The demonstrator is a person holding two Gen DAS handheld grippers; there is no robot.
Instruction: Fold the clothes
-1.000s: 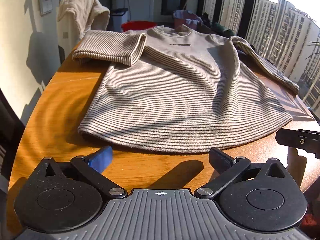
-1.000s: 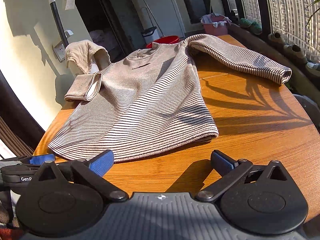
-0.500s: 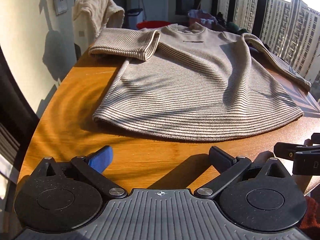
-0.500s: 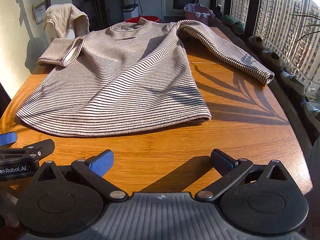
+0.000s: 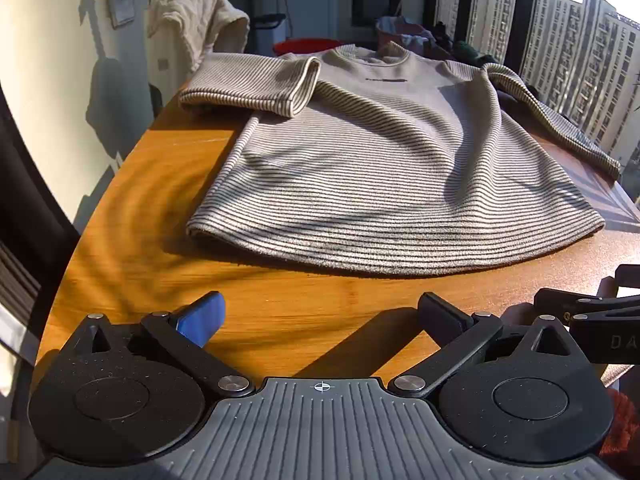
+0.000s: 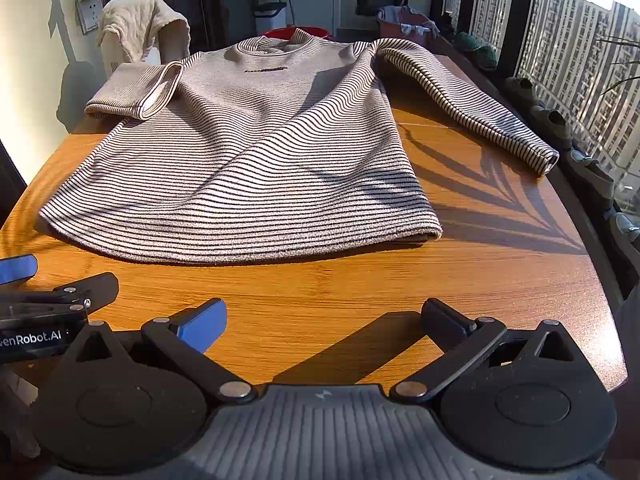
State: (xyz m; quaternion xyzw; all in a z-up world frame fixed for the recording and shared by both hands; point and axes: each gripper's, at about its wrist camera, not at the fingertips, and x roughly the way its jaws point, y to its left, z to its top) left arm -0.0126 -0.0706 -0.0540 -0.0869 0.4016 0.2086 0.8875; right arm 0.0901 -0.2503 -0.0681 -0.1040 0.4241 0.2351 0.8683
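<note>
A beige striped long-sleeve sweater (image 5: 384,168) lies front up on the wooden table (image 5: 132,216), also in the right wrist view (image 6: 248,160). Its left sleeve (image 5: 256,84) is folded in over the chest. Its right sleeve (image 6: 468,96) stretches out toward the window side. My left gripper (image 5: 320,312) is open and empty, over the table's near edge, short of the hem. My right gripper (image 6: 324,316) is open and empty, also short of the hem. The left gripper's side shows at the left of the right wrist view (image 6: 48,300).
A cream cloth (image 5: 192,24) hangs over something behind the table's far left. A red basin (image 5: 304,46) and a basket of clothes (image 6: 408,24) stand past the far edge. Windows run along the right side. Bare wood lies between hem and grippers.
Both grippers have drawn back from the hem toward the table's near edge and turned to face the sweater more squarely. The sweater has not moved. Both stay open.
</note>
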